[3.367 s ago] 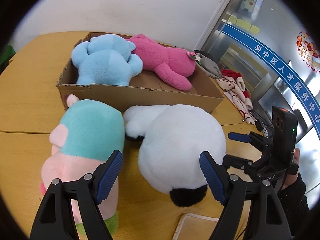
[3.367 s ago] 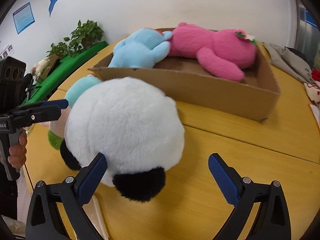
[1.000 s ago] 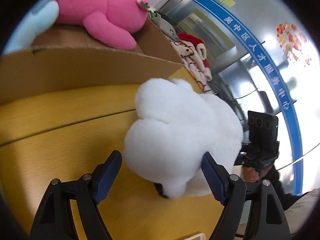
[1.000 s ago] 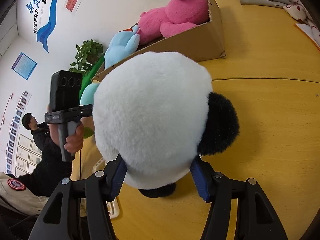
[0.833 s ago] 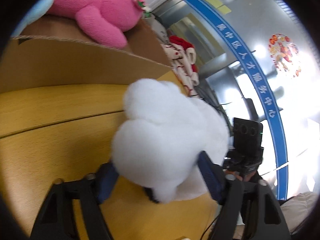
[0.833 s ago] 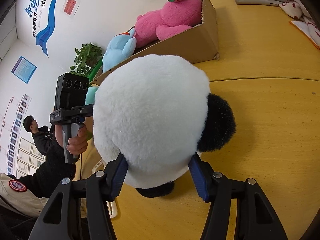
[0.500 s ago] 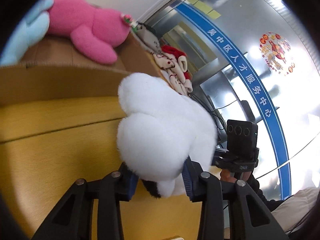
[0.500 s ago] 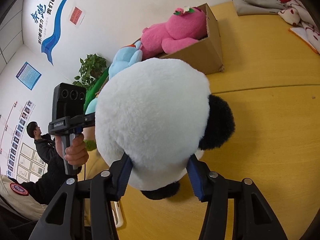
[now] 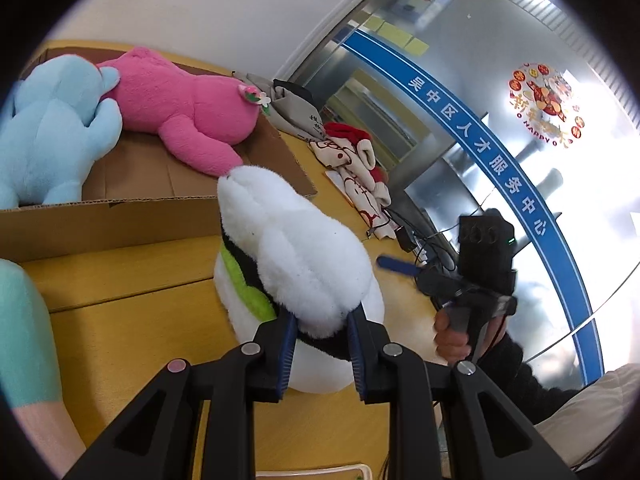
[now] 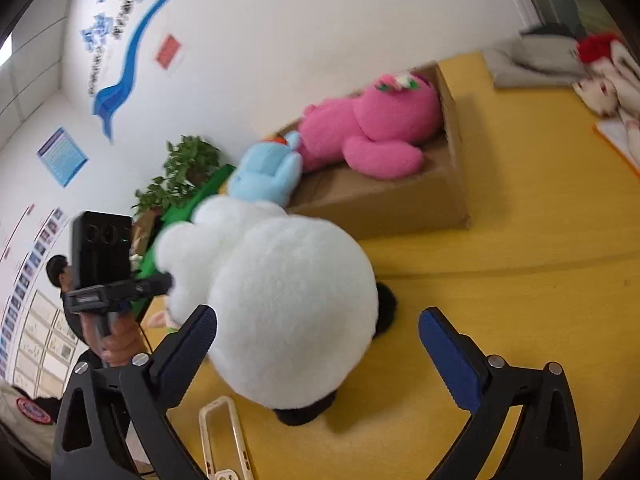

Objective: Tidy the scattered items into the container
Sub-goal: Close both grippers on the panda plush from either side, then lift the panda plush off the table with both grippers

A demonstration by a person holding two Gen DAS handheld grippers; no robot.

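A white panda plush (image 9: pixel 304 264) with black patches and a green collar sits on the yellow table just in front of the cardboard box (image 9: pixel 100 220). My left gripper (image 9: pixel 320 344) is closing, its pads pinching a fold of the panda's white fur. My right gripper (image 10: pixel 316 316) is opening wide. The panda (image 10: pixel 280 312) lies between its fingers, but the right finger stands well clear of it. In the box lie a blue plush (image 9: pixel 48 136) and a pink plush (image 9: pixel 188 108).
A teal and pink plush (image 9: pixel 20 340) lies at the left edge. Folded clothes (image 9: pixel 352 160) and cables are beyond the box's right end. A beige phone case (image 10: pixel 224 436) lies near the table's front edge. A potted plant (image 10: pixel 180 176) stands behind the table.
My left gripper has shut onto the panda's fur and risen, tipping the panda up. My right gripper, which was clamped on the panda, has let go and opened wide.
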